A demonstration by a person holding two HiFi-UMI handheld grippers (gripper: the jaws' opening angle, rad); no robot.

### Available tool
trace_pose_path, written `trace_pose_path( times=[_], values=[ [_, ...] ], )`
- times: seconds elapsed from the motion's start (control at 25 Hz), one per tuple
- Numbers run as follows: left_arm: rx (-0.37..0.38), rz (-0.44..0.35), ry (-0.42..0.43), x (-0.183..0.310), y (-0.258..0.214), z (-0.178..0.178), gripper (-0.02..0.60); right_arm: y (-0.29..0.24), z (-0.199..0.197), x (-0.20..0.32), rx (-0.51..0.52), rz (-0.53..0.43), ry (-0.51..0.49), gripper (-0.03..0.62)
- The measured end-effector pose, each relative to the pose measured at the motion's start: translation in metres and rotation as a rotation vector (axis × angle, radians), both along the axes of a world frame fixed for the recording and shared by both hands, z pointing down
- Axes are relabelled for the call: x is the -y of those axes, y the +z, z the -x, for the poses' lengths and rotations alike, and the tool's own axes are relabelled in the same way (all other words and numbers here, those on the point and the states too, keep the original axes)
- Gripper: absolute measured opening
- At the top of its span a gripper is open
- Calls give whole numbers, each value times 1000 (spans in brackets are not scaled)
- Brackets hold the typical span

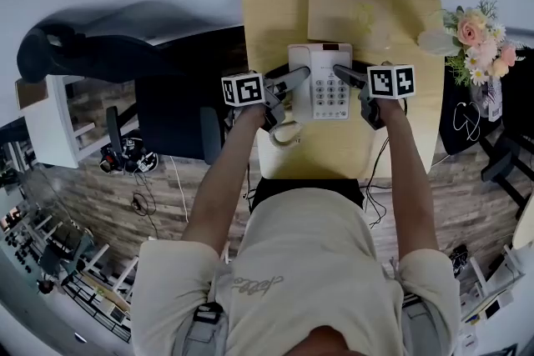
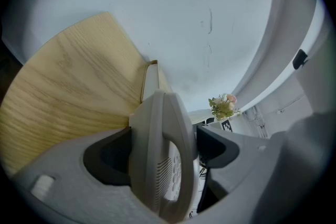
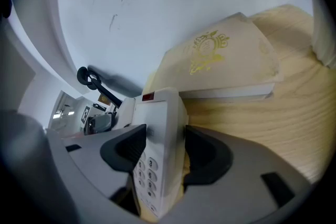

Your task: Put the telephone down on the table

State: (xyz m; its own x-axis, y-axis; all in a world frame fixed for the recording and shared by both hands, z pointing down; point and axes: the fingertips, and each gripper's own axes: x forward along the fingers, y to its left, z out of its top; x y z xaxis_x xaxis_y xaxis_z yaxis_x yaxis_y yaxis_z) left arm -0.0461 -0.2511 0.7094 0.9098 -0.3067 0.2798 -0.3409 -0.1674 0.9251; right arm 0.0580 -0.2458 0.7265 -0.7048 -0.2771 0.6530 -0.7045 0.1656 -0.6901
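A white desk telephone (image 1: 321, 83) with a keypad and a handset is over the middle of the light wooden table (image 1: 275, 21). My left gripper (image 1: 294, 81) is shut on its handset side, and the telephone (image 2: 157, 123) fills the gap between the left gripper's (image 2: 163, 153) jaws. My right gripper (image 1: 344, 74) is shut on the keypad side, its jaws pressed on the telephone (image 3: 157, 123) edge at the right gripper (image 3: 165, 153). Its coiled cord (image 1: 284, 133) hangs toward the table's near edge. Whether the base touches the table I cannot tell.
A cream book (image 1: 367, 12) with a gold emblem lies at the table's far end, just beyond the telephone; the book (image 3: 226, 60) also shows in the right gripper view. A flower bouquet (image 1: 480, 42) stands off the right edge. A dark office chair (image 1: 175, 108) is at the left.
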Motion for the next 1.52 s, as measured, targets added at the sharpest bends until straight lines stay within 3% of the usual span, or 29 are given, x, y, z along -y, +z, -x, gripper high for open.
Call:
trace_pose_path(
  times=[0.24,0.4,0.84,0.96,1.12,1.16,1.24,1.36,1.4,1.44,1.52],
  values=[
    [13,-42,-16,-4,-6,4,388,-16,-9,-2,-19,-48,40,232],
    [-34,-45,-83,2,-14,13,388,-29,-16,-15,-53,-84,25,232],
    [1,-98,-93,2,-27,24,388,-61,-19,-59,-5,-121,39,232],
    [46,-151,-103,-8,-35,32,388,-72,-21,-72,-5,-139,45,232],
    [154,-285,-83,-30,-56,45,384,-93,-22,-84,-1,-185,61,232],
    [161,-316,-87,-34,-66,48,358,-99,-23,-87,0,-197,60,232],
    [150,-374,-104,-45,-87,51,207,-110,-23,-97,4,-214,51,230],
    [128,-452,-123,-54,-121,55,161,-125,-22,-102,0,-246,35,212],
    [151,-483,-129,-55,-130,58,76,-130,-21,-102,-6,-261,29,193],
    [181,-517,-130,-57,-138,60,38,-135,-20,-102,-12,-276,23,182],
    [217,-577,-126,-64,-153,63,23,-147,-18,-104,-26,-312,8,161]
  ],
)
